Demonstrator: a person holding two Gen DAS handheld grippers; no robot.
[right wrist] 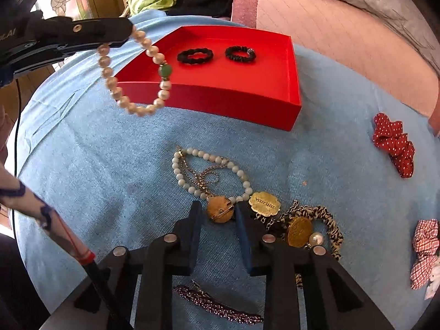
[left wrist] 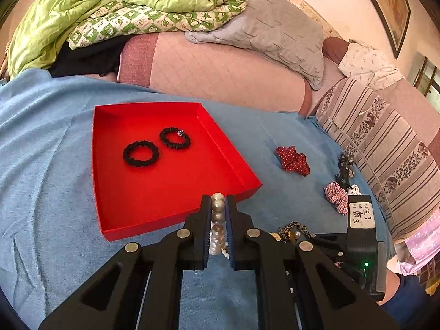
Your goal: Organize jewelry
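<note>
A pink quilted sofa (left wrist: 220,77) is running behind the red tray (left wrist: 115,192), carrying a heaped green quilt (left wrist: 82,8) and a grey pillow (left wrist: 275,33), with a framed picture (left wrist: 390,8) hanging on the wall beyond. A blue cloth (right wrist: 110,165) is covering the surface under the tray. Inside the tray two black scrunchies (left wrist: 140,153) are lying side by side. Right of the tray a red dotted scrunchie (right wrist: 394,144) is lying on the cloth, and a checked one (right wrist: 423,250) nearer the camera. In front of the tray a tangle of bead strands and gold medallions (right wrist: 220,189) is resting. The left gripper (left wrist: 218,206) is pinching a pearl bracelet (right wrist: 132,77), which is dangling just over the tray's near left corner. The right gripper (right wrist: 217,214) is sitting parted and holding nothing, its fingers flanking a round gold medallion (right wrist: 220,209) in front of the tray
</note>
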